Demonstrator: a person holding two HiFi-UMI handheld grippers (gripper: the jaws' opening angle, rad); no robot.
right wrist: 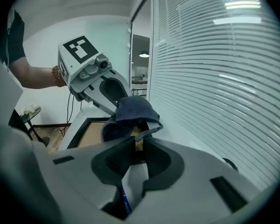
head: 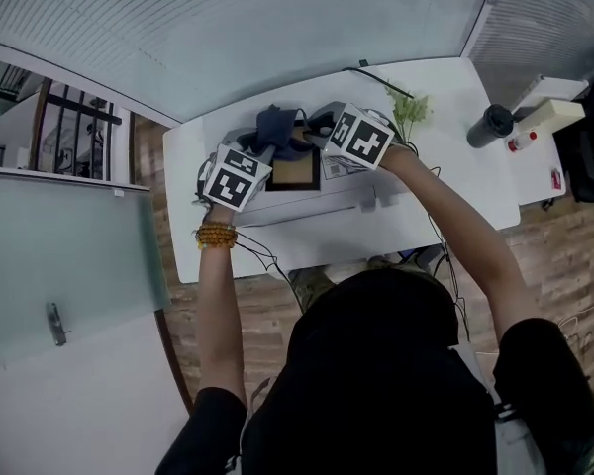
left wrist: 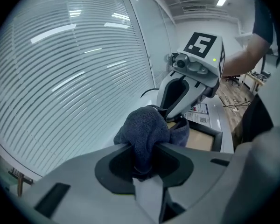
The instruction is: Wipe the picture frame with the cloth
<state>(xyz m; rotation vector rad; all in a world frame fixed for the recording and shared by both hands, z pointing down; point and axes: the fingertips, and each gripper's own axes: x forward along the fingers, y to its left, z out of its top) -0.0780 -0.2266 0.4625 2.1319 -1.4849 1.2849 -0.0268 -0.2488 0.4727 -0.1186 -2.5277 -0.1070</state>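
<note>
– On the white table [head: 490, 186], from the head view, where does the job stand?
– The picture frame [head: 297, 174] appears to lie flat near the table's far edge, a black border round a tan panel. The dark blue cloth [head: 275, 125] is bunched over its far side. The left gripper [head: 262, 149] comes at the cloth from the left and the right gripper [head: 319, 135] from the right. Their tips nearly meet at the bundle.
– And the left gripper view?
– Its jaws are clamped on a thick fold of the cloth, which bulges up beyond them. Past the bundle the frame's border and tan panel show, with the right gripper just above.
– The right gripper view?
– Those jaws are drawn together with almost no gap. A thin tan sliver shows at their tips, and the cloth's hem is draped across it. I cannot tell whether they pinch the hem, the frame's edge or nothing. The frame lies to the left, below the cloth.
– So which step is this?
– I judge it the start of the wipe. The cloth is gripped and resting on the frame, but most of the panel is uncovered.
– What does the next move call for?
– Probably the left gripper, its clamp firm, drags the bundle across the panel toward the person with light downward pressure. It should stay low enough that cloth, not jaw tips, rubs the surface. The frame looks light and may slide, so the right gripper would need to steady its edge.
</note>
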